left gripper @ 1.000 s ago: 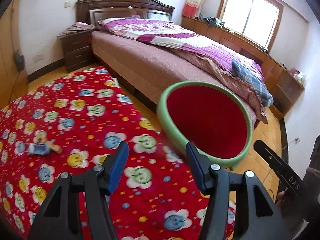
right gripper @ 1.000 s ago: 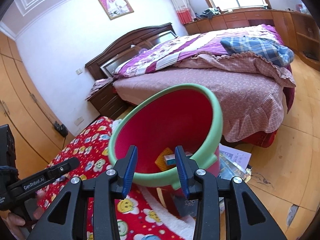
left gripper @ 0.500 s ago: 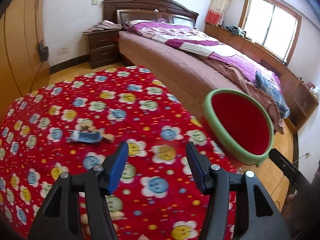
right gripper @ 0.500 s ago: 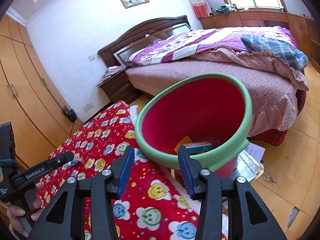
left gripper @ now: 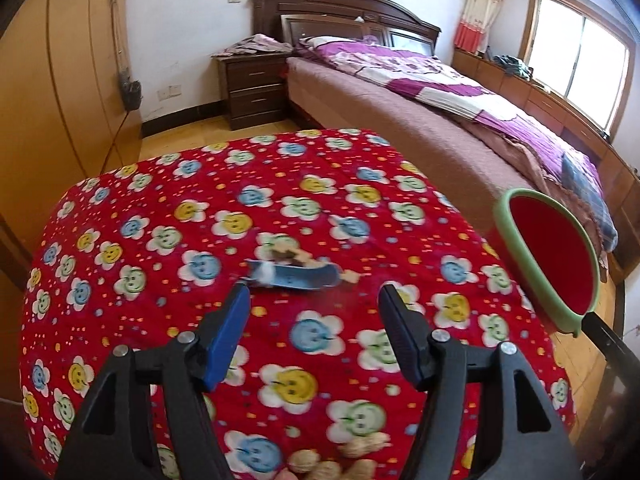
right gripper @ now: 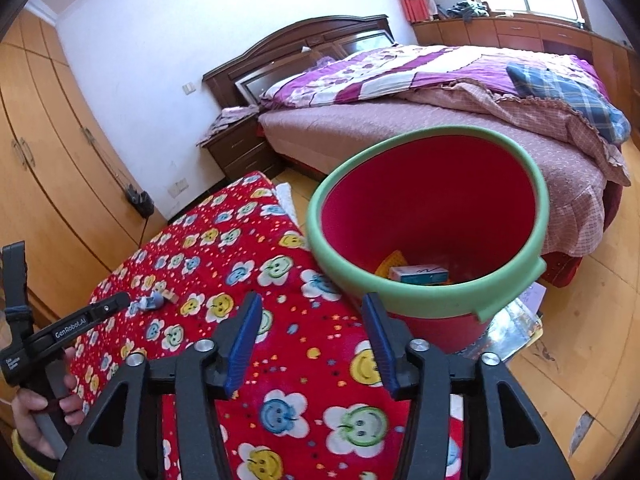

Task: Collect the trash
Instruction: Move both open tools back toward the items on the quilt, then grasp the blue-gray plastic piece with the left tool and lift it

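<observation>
A blue wrapper [left gripper: 294,276] with brown scraps [left gripper: 286,254] beside it lies on the red smiley-flower cloth [left gripper: 200,208]. My left gripper [left gripper: 314,306] is open and empty, just short of the wrapper. The wrapper also shows small in the right wrist view [right gripper: 150,302]. A red bucket with a green rim [right gripper: 432,220] stands off the cloth's right edge and holds a small box [right gripper: 418,274] and a yellow scrap [right gripper: 394,262]. My right gripper [right gripper: 310,318] is open and empty, above the cloth near the bucket's rim. The bucket also shows in the left wrist view [left gripper: 554,264].
Peanut shells [left gripper: 340,462] lie on the cloth at the near edge. A bed [left gripper: 420,120] with purple bedding stands behind, a nightstand [left gripper: 256,88] beside it, wardrobes [right gripper: 48,152] at left. Papers [right gripper: 516,320] lie on the wooden floor by the bucket.
My left gripper has swung left from the bucket toward the blue wrapper, which is now just ahead of its fingers. My right gripper has pulled back from the bucket and opened wider.
</observation>
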Tool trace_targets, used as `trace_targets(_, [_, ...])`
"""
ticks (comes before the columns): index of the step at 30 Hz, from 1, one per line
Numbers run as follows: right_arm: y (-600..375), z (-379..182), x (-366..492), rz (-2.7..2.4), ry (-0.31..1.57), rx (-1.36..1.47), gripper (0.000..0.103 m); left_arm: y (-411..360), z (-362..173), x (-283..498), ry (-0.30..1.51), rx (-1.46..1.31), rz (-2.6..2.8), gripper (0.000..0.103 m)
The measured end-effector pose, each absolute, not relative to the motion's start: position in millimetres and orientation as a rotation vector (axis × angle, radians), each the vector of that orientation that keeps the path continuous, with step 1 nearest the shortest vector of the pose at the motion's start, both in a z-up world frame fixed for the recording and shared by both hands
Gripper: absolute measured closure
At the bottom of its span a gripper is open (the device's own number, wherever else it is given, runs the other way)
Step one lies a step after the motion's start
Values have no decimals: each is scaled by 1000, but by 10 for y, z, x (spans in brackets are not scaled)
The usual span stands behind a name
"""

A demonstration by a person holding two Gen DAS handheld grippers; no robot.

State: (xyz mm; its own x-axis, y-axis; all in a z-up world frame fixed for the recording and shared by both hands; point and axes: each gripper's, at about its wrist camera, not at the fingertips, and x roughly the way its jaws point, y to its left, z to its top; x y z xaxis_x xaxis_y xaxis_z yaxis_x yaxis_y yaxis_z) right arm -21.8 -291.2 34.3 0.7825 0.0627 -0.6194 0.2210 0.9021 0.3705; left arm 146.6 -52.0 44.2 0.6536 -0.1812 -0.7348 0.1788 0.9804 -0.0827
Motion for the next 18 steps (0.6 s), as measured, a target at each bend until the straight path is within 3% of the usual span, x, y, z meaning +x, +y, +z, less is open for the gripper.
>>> trace_targets(18, [-2715, 271, -81, -109, 725, 418, 47, -187, 142, 1851, 909, -49, -185, 21])
